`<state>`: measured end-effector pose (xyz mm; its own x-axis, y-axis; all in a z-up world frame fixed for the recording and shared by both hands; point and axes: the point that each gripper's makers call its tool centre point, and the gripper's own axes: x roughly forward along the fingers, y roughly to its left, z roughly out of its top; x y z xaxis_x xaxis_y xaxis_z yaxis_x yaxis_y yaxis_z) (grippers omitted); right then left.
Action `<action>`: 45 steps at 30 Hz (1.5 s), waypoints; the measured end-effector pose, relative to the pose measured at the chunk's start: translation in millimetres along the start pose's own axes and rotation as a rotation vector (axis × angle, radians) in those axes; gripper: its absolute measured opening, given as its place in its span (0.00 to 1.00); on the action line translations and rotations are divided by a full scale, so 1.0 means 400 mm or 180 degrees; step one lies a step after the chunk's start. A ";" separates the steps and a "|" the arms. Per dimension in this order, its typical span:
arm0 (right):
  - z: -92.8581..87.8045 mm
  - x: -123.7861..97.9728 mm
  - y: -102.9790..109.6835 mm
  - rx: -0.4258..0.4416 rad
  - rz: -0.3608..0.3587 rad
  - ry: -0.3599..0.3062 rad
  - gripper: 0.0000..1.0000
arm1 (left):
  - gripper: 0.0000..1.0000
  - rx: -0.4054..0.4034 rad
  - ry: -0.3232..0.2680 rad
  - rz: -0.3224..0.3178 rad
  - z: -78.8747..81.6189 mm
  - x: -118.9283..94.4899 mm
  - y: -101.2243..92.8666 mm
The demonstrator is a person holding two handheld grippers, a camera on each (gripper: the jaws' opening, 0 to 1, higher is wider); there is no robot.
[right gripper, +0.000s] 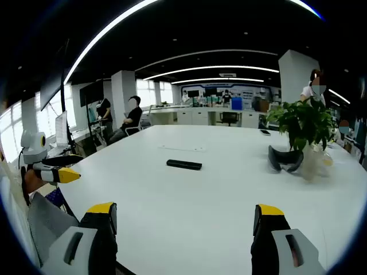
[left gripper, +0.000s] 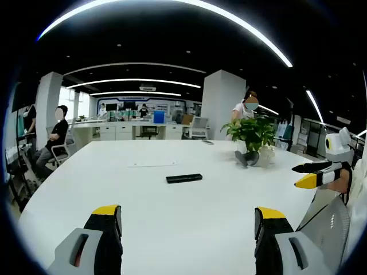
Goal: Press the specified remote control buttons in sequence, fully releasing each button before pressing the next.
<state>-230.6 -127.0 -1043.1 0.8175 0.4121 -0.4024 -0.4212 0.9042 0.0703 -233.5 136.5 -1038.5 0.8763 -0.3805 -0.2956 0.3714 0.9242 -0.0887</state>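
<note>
Slim black rectangular remote control (left gripper: 184,178) lies flat on the wide white bench (left gripper: 172,223), at 12 o'clock from both claws. Left claw (left gripper: 188,220) spread, empty. Right claw (right gripper: 184,220) spread, empty.

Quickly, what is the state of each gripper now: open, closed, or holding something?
Left gripper: open, holding nothing, short of the remote control.
Right gripper: open, holding nothing.

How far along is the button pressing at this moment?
Nothing looks done. The remote control lies alone on the white table, well beyond both grippers. The left gripper and right gripper are open and empty, apart from it. Left: reaching the remote and every press.
</note>
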 end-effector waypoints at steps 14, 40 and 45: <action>-0.023 0.001 0.006 0.0064 0.0022 0.0183 0.99 | 1.00 -0.0051 0.0179 -0.0032 -0.025 0.001 0.007; -0.035 -0.001 -0.004 -0.0001 0.0022 0.0302 0.97 | 0.96 -0.0006 0.0197 -0.0037 -0.015 0.011 0.015; -0.033 0.001 -0.008 -0.0008 0.0017 0.0301 0.97 | 0.98 0.0067 0.0208 -0.0026 -0.018 0.011 0.018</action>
<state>-234.2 -131.2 -1055.6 0.7745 0.4044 -0.4865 -0.4265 0.9017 0.0705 -229.3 141.9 -1047.2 0.8515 -0.3845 -0.3565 0.3854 0.9200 -0.0715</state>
